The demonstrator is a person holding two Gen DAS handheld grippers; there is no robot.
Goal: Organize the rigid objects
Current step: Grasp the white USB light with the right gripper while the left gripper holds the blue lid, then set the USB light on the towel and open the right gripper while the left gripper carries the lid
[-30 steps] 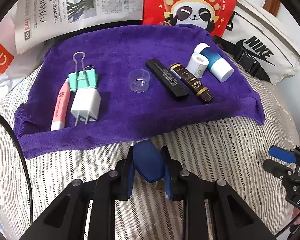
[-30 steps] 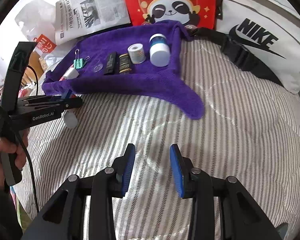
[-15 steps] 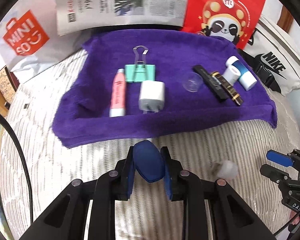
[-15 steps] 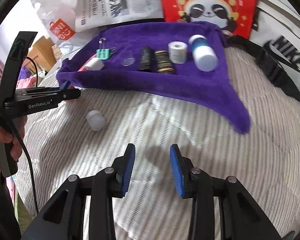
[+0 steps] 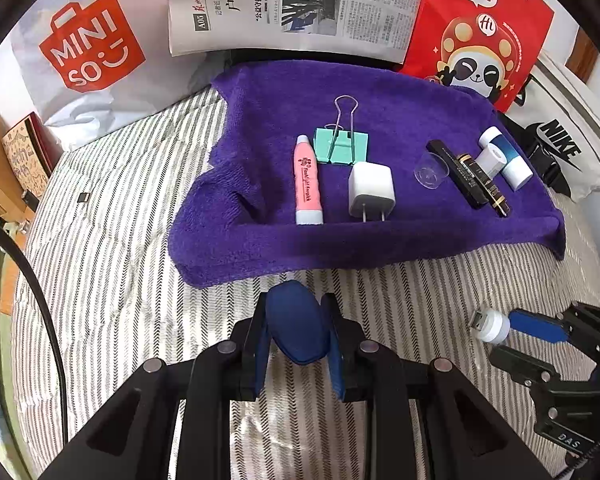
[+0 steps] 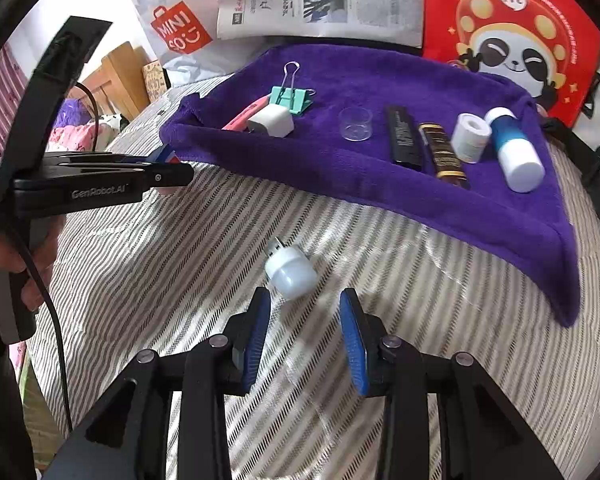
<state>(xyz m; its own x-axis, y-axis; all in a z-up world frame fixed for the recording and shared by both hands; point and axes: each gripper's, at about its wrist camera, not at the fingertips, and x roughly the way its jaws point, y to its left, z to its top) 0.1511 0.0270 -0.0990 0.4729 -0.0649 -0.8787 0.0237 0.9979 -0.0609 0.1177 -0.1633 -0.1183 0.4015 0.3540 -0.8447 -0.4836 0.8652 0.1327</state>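
Our right hand-held gripper (image 6: 304, 338), fingers apart, nears the USB light (image 6: 291, 275) lying loose on the bed (image 6: 440, 320), while our left hand-held gripper (image 5: 298, 330) clamps a blue oval, so we judge these two remain for the towel (image 5: 380, 240), where eight things already lie.

White USB lamp (image 6: 290, 274) sideways on striped bedding (image 6: 380, 360).

I see a purple towel (image 5: 260, 236) on the grey-and-white striped bed (image 5: 112, 240), a mint binder clip (image 5: 341, 148), and a pink tube (image 5: 307, 182).
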